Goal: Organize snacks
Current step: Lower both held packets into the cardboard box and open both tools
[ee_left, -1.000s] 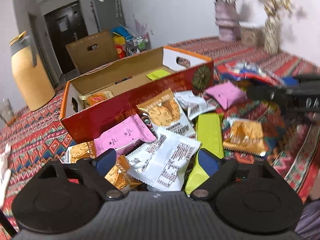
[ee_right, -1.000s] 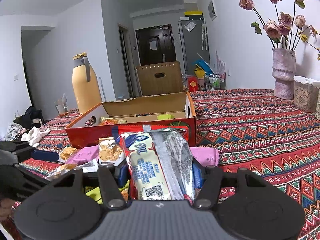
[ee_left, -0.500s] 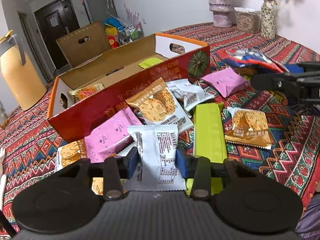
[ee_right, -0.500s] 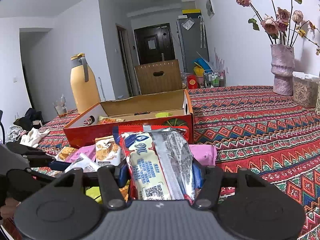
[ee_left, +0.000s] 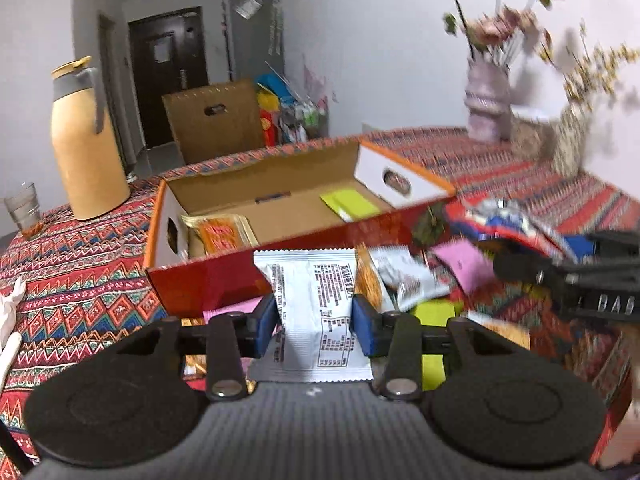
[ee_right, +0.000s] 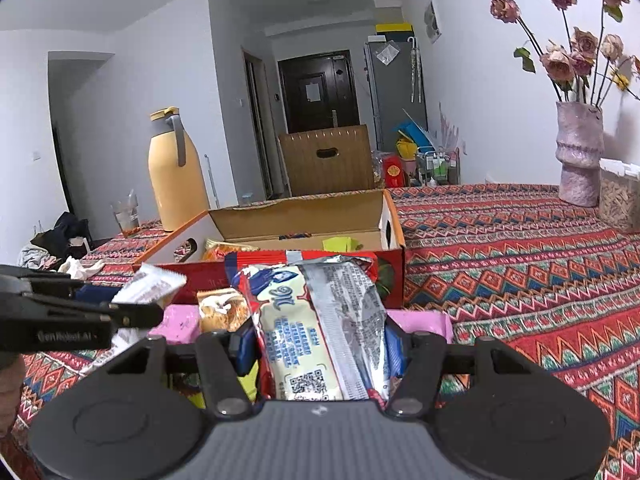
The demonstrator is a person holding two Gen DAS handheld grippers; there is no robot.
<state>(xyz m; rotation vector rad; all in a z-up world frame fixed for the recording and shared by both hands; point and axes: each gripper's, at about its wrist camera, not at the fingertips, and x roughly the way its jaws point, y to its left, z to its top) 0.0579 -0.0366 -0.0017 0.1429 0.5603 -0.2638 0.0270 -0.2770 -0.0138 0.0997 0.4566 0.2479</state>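
Before the red cardboard box (ee_left: 224,280): left gripper (ee_left: 314,320) pinching white snack packet (ee_left: 316,304); right gripper (ee_right: 320,344) clamped on cream-and-red biscuit pack (ee_right: 316,320).

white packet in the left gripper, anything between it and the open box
Only the box's red front wall stands between the white packet, held in the left gripper, and the box floor; bare floor there.

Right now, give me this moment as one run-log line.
left tongs: shut on white snack packet | right tongs: shut on red-and-cream snack pack | open box: holds two snacks
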